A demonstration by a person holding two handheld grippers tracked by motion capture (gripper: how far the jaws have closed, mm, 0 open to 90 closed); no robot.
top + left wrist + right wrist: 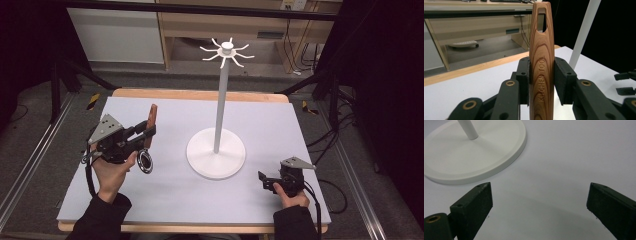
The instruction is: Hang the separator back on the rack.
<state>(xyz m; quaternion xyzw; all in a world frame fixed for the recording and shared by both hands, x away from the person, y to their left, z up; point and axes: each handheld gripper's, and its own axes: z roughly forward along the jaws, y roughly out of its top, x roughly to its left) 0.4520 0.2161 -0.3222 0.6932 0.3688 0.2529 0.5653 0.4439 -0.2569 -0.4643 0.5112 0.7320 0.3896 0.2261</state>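
A kitchen tool with a wooden handle (151, 117) and a round metal end (145, 161) is held above the left side of the table. My left gripper (148, 131) is shut on the middle of the handle (541, 50), its pads (562, 75) pressing both sides. The handle stands upright and has a hanging slot at its top. A white stand (220, 100) with hook arms (227, 50) around its top rises from a round base (216, 152) at the table's middle. My right gripper (264, 181) rests low at the front right, open with nothing between its jaws (539, 202), near the base (474, 155).
The table top (175, 200) is a pale sheet with a wooden edge at the back. The stand's pole (584, 35) rises to the right of the held handle. Wooden furniture (474, 27) and cables lie beyond the table. Metal rails run along both sides on the floor.
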